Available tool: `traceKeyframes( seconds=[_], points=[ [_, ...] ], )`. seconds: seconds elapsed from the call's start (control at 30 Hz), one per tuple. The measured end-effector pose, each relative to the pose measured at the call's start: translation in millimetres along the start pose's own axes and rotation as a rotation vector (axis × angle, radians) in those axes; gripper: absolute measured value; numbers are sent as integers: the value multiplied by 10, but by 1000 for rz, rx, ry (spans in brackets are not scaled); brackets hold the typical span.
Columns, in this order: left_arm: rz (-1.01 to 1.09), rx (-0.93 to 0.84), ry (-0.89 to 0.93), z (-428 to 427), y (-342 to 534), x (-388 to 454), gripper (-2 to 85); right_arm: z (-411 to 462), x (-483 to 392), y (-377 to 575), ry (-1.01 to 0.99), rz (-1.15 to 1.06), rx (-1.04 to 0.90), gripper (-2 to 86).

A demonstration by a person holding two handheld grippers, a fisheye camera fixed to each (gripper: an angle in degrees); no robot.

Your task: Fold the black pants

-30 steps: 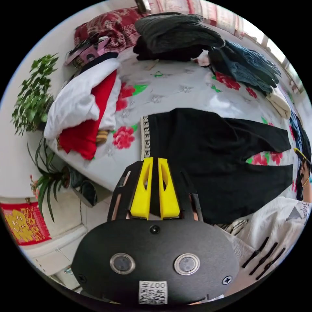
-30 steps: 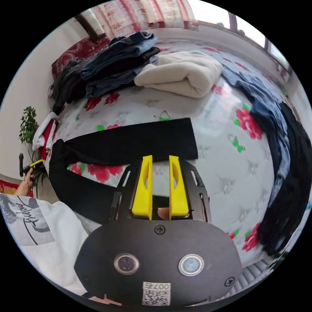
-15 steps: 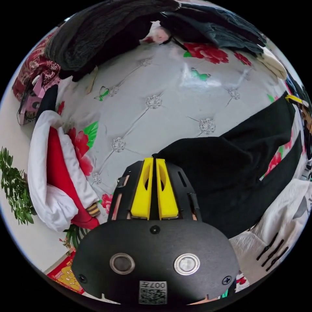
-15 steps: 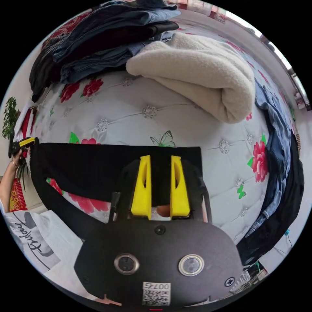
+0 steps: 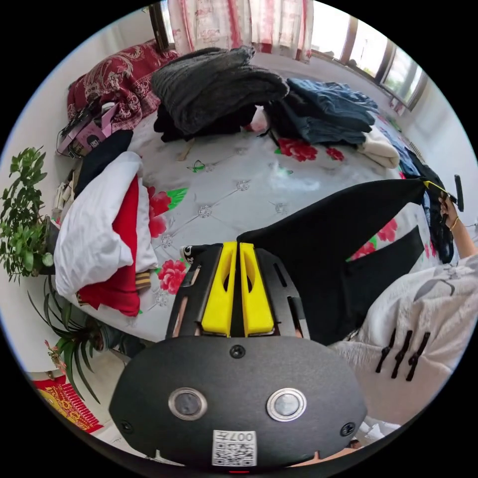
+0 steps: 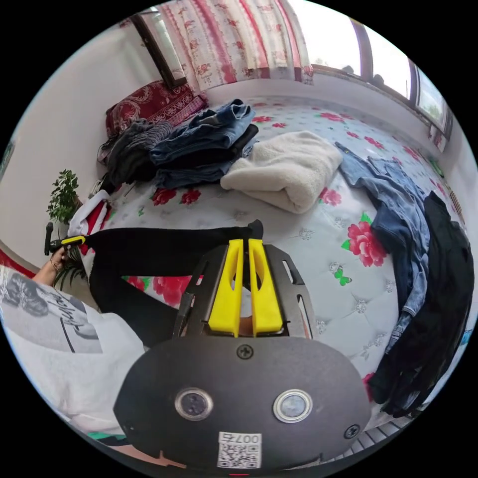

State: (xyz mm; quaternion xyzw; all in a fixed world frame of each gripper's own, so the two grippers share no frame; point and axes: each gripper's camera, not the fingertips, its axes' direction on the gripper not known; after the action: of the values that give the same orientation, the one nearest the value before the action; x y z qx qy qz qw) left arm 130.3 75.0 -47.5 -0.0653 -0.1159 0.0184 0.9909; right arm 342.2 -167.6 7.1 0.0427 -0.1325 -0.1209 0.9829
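The black pants lie across the flowered bed, with one leg raised and pulled taut. My left gripper is shut on the waistband corner, and the printed waistband shows beside its jaws. From there the raised leg runs right to my right gripper, held in a hand. The other leg rests flat on the bed. In the right gripper view my right gripper is shut on the leg hem. The pants stretch left to my left gripper.
Folded piles stand at the back of the bed: grey knitwear, jeans and a cream blanket. A white and red bundle lies left, near plants. Loose jeans and a dark garment drape right. The person's white shirt is close.
My right jaws, open around the leg hem before, have shut on it. Both grippers have come up and one leg of the pants has risen off the bed, taut between them.
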Motion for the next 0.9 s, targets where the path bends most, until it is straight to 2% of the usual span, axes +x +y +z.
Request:
traceKeyframes(
  seconds=[0.13,0.4,0.63,0.8,0.9],
  points=[
    [-11,24,14,-278,615,94,-9,-244,-92,622,19,-1,9,0],
    [-128,-271,54,559,1511,293,-9,186,72,1956,-49,283,-192,2],
    [-91,-283,44,616,1431,264,-9,56,194,1871,-121,327,-207,27],
    [-63,-268,22,565,1421,275,-9,-342,96,1721,-94,256,-111,64],
    [-47,-257,14,511,1403,281,-9,-322,-68,1611,-58,183,-142,81]
  ],
)
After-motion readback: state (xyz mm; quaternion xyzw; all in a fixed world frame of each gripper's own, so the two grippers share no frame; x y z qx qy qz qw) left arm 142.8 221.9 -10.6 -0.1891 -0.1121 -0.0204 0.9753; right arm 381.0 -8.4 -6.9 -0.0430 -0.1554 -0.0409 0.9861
